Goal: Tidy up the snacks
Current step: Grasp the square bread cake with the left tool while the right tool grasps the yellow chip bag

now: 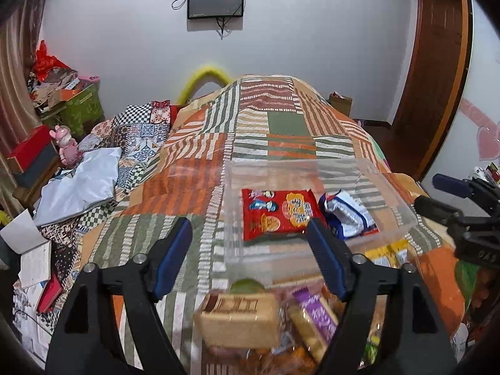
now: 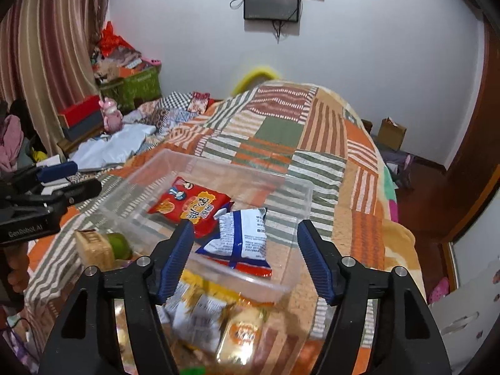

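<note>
A clear plastic bin (image 1: 403,215) (image 2: 250,181) sits on the patchwork bedspread. Inside lie a red snack packet (image 1: 278,215) (image 2: 190,204) and a blue-and-white packet (image 1: 347,215) (image 2: 243,234). Loose snacks are piled in front of the bin: a tan biscuit pack (image 1: 240,318) (image 2: 93,247), a purple-wrapped pack (image 1: 315,318), a green round item (image 1: 247,285) (image 2: 120,245), yellow and white packets (image 2: 203,309). My left gripper (image 1: 250,256) is open and empty above the pile. My right gripper (image 2: 243,259) is open and empty over the bin's near edge.
The bedspread (image 1: 268,131) (image 2: 281,131) stretches away to a white wall. Clutter lies left: a white bag (image 1: 81,184), books (image 1: 34,259), a pink toy (image 1: 65,145), boxes. A wooden door frame (image 1: 437,72) stands right.
</note>
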{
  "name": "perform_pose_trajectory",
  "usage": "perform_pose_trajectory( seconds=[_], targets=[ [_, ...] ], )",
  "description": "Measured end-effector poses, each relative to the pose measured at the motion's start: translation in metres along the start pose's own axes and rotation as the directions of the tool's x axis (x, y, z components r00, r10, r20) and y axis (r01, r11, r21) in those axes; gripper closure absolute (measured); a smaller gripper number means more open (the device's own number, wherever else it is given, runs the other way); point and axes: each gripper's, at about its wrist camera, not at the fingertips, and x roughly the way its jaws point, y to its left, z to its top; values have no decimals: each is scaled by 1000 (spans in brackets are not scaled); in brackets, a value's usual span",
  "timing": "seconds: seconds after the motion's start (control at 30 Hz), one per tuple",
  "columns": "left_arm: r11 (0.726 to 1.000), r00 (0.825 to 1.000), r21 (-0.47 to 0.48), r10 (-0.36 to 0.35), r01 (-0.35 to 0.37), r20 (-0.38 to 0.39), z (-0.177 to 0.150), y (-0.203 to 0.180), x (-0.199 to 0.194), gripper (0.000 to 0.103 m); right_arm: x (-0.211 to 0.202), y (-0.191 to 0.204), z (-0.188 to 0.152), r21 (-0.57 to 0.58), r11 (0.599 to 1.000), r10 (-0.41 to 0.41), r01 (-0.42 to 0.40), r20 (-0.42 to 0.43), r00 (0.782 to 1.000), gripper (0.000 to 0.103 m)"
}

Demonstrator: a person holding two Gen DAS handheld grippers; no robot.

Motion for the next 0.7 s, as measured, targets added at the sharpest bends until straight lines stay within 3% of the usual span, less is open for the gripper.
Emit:
perform_pose_trajectory(
  seconds=[0.4, 0.7],
  targets=[
    [1000, 996, -19, 6, -8, -93, -53, 15, -2, 23, -16, 4, -34, 48, 998, 35, -35, -11, 999, 35],
    [998, 987, -52, -33, 25, -160, -76, 16, 16, 23, 6, 8, -56, 71, 995, 73, -67, -83, 994, 35]
  ],
)
